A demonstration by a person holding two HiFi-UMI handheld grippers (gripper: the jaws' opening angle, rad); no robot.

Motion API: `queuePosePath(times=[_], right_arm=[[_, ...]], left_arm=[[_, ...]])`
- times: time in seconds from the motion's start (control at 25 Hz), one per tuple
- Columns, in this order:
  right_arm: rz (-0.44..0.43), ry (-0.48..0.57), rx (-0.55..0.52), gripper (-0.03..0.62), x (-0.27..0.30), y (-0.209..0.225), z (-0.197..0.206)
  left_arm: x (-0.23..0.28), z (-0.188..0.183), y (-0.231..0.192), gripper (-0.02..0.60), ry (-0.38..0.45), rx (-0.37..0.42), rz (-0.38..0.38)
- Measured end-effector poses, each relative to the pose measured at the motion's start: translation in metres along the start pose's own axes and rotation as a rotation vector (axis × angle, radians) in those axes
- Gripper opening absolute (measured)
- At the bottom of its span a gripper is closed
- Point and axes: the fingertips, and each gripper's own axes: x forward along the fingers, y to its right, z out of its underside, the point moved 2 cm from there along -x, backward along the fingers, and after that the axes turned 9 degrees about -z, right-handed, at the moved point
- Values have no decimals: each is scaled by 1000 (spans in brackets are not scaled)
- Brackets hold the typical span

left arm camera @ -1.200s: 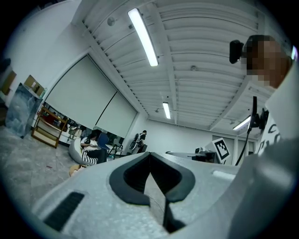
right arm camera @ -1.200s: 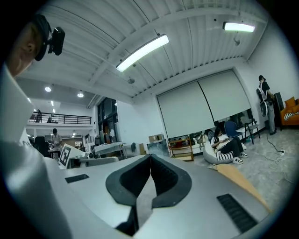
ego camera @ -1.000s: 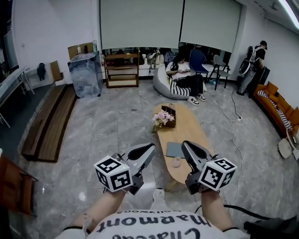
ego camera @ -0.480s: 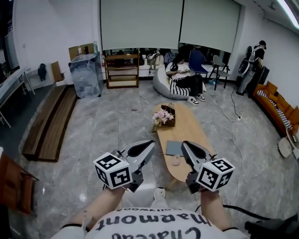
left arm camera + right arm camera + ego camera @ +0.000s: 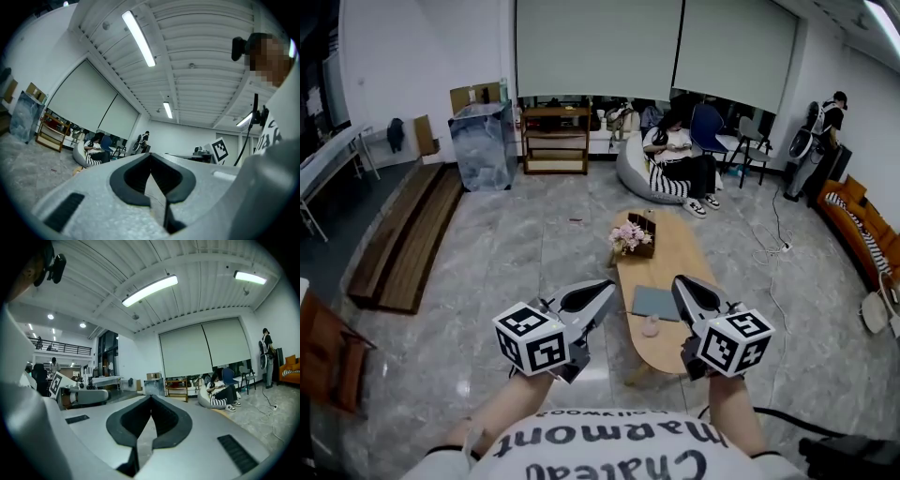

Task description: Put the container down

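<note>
- Small pink container (image 5: pixel 652 326): most likely the task's thing. Down on the wooden worktop (image 5: pixel 680 258), at its near end, standing on its own.
- Task done, by the look of it: nothing held in either tool and the container resting on the worktop. Nothing left to set down, as far as can be seen.
- Left hand-held gripper (image 5: pixel 607 289): jaws pressed tight together with nothing between them. Up in the air, to the left of the container, not touching it.
- Right hand-held gripper (image 5: pixel 680 282): jaws tight together too, and empty. Up in the air, to the right of the container, not touching it either.
- From the head view, container seen in the gap between the two tools, on the worktop below them.
- Just past the container, a little farther away: a flat grey-blue book (image 5: pixel 655 302) lying on the worktop, close to the container. Hard to tell if touching.
- Farther along the worktop, at its far left edge: pink flowers (image 5: pixel 627 236) in a dark box (image 5: pixel 643 239).
- All around: a shiny grey stone floor (image 5: pixel 525 253).
- On the left: long wooden boards (image 5: pixel 401 234) lying on the floor.
- Far away: a wooden shelf (image 5: pixel 555 141) by the wall, and a seated person (image 5: pixel 677 155) on a pale beanbag (image 5: pixel 634 169).
</note>
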Motion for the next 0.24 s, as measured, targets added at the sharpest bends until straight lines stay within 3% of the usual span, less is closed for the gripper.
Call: queuePosePath(times=[0.24], right_arm=[[-16, -39, -37, 14, -18, 25, -10]], left_arm=[[21, -3, 19, 15, 36, 14, -31]])
